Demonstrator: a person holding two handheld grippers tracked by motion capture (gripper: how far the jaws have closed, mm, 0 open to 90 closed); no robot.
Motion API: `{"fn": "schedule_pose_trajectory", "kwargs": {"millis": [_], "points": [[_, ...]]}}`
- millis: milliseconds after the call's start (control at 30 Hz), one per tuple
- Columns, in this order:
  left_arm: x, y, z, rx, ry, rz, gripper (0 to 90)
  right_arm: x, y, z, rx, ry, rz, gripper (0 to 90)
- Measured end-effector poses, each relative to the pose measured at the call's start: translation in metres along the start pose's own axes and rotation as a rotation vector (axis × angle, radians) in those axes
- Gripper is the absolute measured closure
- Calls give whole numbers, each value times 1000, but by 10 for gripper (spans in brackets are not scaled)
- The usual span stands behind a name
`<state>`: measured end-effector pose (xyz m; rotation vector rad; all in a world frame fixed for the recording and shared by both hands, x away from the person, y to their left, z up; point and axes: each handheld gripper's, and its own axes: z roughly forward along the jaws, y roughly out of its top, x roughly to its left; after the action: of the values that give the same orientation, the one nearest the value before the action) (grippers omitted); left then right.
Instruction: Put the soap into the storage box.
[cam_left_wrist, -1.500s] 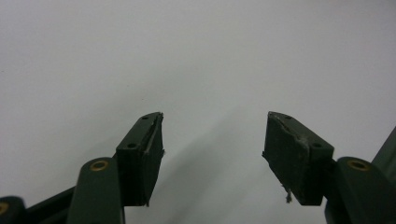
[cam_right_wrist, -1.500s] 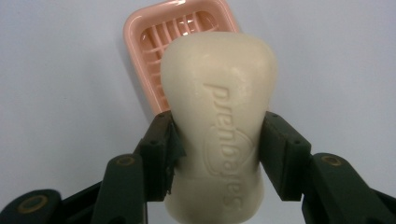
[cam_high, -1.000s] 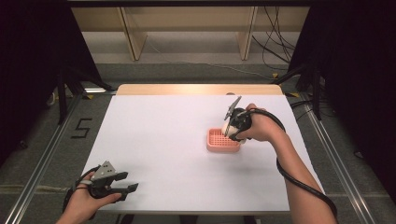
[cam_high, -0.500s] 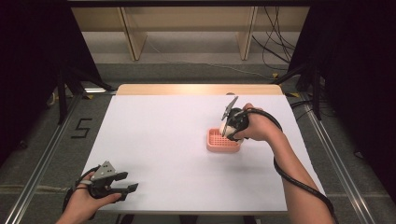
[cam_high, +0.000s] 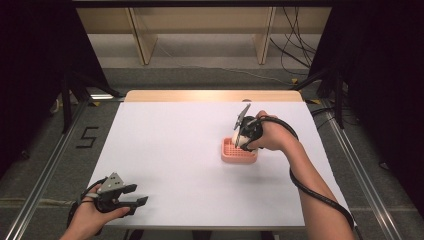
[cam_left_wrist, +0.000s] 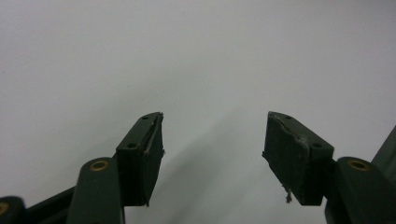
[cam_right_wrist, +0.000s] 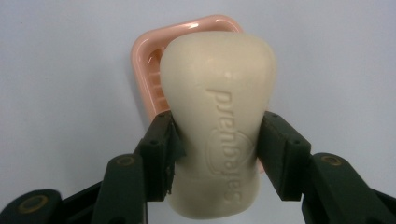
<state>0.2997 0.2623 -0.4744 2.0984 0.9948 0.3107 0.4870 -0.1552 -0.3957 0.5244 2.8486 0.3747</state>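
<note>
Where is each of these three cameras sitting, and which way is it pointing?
High view: fixed above the person's side, looking forward and down on the white table; forearms, left gripper, right gripper.
Left gripper view: rides the left gripper, looking along its open jaws at bare table.
Right gripper view: rides the right gripper, looking down on the soap bar it clamps.
Shared: the pink soap dish.
</note>
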Motion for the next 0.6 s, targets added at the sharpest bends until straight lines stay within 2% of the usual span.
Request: {"fn": "schedule_pose_trajectory", "kwargs": {"millis": [133, 167, 233, 367, 433, 500, 600], "points": [[0, 0, 0, 0, 0, 1, 370, 1, 2, 2, -2, -4, 2, 507], [0, 0, 0, 0, 0, 0, 370, 0, 2, 2, -4, 7, -13, 507], [0, 0, 0, 0, 0, 1, 369, 2, 4, 3, 3, -5, 8, 507], [0, 0, 0, -1, 0, -1, 369, 2, 5, 5, -4, 3, -12, 507], [0, 0, 0, -2, 0, -2, 370, 3, 5, 5, -2, -5, 1, 507], [0, 0, 0, -3, 0, -1, 370, 1, 6, 6, 2, 11, -17, 507], [0, 0, 0, -3, 1, -2, 370, 1, 6, 7, -3, 4, -16, 507]]}}
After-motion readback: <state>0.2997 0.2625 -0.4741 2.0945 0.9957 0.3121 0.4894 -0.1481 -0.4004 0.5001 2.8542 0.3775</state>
